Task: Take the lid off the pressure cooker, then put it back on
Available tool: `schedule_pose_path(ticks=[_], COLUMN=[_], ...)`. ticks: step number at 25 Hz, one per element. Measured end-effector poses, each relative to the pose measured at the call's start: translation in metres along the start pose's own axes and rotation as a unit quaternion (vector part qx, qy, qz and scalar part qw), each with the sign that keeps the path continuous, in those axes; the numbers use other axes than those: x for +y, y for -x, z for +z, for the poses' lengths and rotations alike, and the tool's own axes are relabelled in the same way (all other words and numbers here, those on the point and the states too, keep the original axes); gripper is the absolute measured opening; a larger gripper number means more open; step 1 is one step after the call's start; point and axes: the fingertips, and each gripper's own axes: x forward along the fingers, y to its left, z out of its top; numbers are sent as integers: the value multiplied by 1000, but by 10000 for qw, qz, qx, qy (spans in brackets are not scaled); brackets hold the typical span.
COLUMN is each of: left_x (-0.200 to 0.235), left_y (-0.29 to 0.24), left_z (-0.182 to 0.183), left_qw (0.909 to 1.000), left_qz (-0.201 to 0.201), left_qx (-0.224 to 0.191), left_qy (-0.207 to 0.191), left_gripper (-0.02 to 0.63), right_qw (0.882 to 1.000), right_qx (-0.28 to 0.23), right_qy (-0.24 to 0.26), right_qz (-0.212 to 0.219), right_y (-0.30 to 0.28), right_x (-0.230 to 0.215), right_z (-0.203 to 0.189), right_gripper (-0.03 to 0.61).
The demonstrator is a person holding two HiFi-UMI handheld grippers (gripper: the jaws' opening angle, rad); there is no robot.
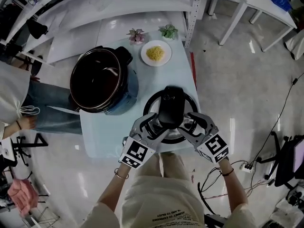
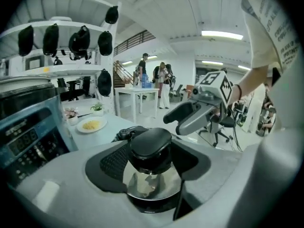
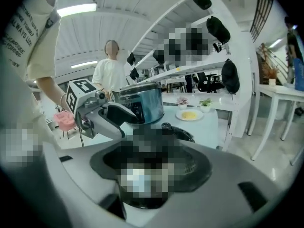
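The open pressure cooker pot (image 1: 99, 80) stands at the table's left, dark and empty inside. Its round lid (image 1: 151, 101), with a long black handle (image 1: 171, 103), is near the table's front edge. My left gripper (image 1: 151, 122) and right gripper (image 1: 192, 122) close on the handle from either side. In the left gripper view the black handle (image 2: 151, 144) and shiny steel sit between my jaws, with the right gripper (image 2: 190, 115) opposite. In the right gripper view the lid's rim (image 3: 183, 133) shows beyond a mosaic patch, the left gripper (image 3: 111, 115) across from it and the cooker (image 3: 140, 103) behind.
A white plate of yellow food (image 1: 156, 53) and two small potted plants (image 1: 136, 34) (image 1: 168, 31) sit at the table's far end. The pale table (image 1: 95, 132) is narrow. A seated person (image 1: 14, 99) is at the left, and shelving stands behind.
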Motion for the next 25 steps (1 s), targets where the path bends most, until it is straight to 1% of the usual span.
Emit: schedule_pose_path(ticks=[1, 3, 5, 7, 11, 15, 17, 22, 25], left_x=[2, 7, 10, 13, 20, 26, 29, 34, 36], left_y=[6, 18, 31, 43, 66, 89, 95, 106, 109], left_z=[6, 18, 31, 42, 58, 74, 83, 98, 102], left_qw=[9998, 9981, 9957, 9933, 9885, 9845, 9833, 9834, 9846], left_qz=[104, 335, 554, 726, 895, 952, 953, 861, 747], left_qx=[-137, -397, -620, -791, -1084, -1329, -1431, -1531, -1543], left_qy=[127, 333, 402, 428, 553, 634, 601, 458, 340], left_gripper=[287, 251, 174, 115, 63, 37, 32, 26, 28], right_qw=[10000, 9995, 9979, 9950, 9877, 9806, 9775, 9702, 9673], right_qx=[-62, -260, -541, -804, -1247, -1534, -1629, -1803, -1896], right_qy=[-10, -41, -115, -211, -266, -365, -454, -515, -498], right_qz=[-56, -153, -324, -557, -901, -1168, -1263, -1537, -1611], right_y=[4, 13, 24, 36, 58, 77, 85, 101, 106], right_x=[1, 4, 6, 4, 4, 5, 3, 4, 7], right_z=[3, 13, 26, 40, 69, 88, 94, 111, 119], right_gripper=[243, 211, 145, 83, 26, 8, 6, 6, 6])
